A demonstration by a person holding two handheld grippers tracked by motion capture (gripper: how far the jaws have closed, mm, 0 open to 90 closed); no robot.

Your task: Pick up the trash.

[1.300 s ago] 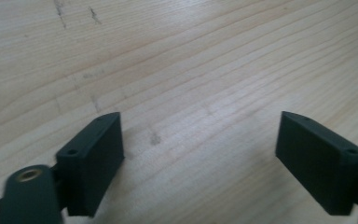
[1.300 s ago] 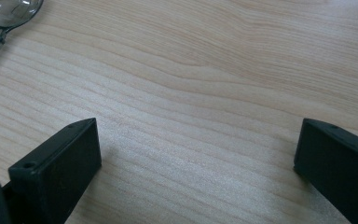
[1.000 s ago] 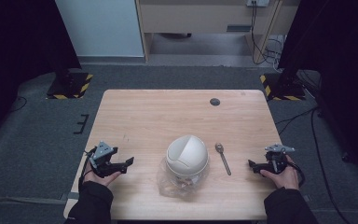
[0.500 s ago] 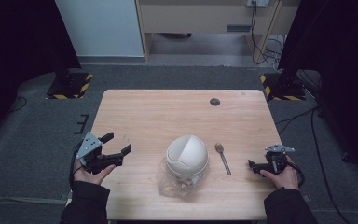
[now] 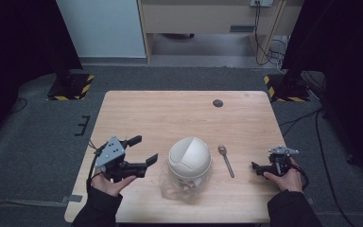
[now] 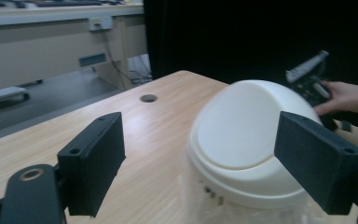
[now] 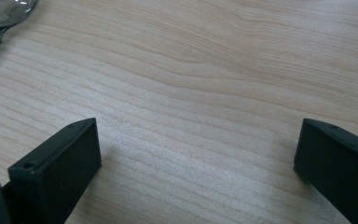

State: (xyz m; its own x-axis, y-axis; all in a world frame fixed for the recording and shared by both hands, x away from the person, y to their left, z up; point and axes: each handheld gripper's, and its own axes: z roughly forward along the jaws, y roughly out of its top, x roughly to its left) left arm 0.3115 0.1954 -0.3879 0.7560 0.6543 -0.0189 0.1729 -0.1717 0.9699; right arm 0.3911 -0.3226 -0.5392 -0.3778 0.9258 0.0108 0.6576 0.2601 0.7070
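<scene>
A white domed container (image 5: 189,157) sits on a clear plastic bag (image 5: 175,187) near the table's front middle; the left gripper view has it close ahead (image 6: 249,140). My left gripper (image 5: 142,149) is lifted off the table to its left, open, jaws pointing at the dome with nothing between them (image 6: 200,163). A metal spoon (image 5: 226,160) lies right of the dome, and its bowl (image 7: 7,11) is at the top left of the right gripper view. My right gripper (image 5: 256,166) rests low at the table's right edge, open over bare wood (image 7: 196,163).
The wooden table (image 5: 179,113) has a round cable hole (image 5: 218,103) at its back right. Grey carpet surrounds it, with two stand bases marked in yellow and black (image 5: 71,85) behind. A cabinet and cables stand at the far wall.
My left gripper rose from the table, swung out left, then came in toward the dome with its jaws turned at it. The right gripper, dome and spoon stayed put.
</scene>
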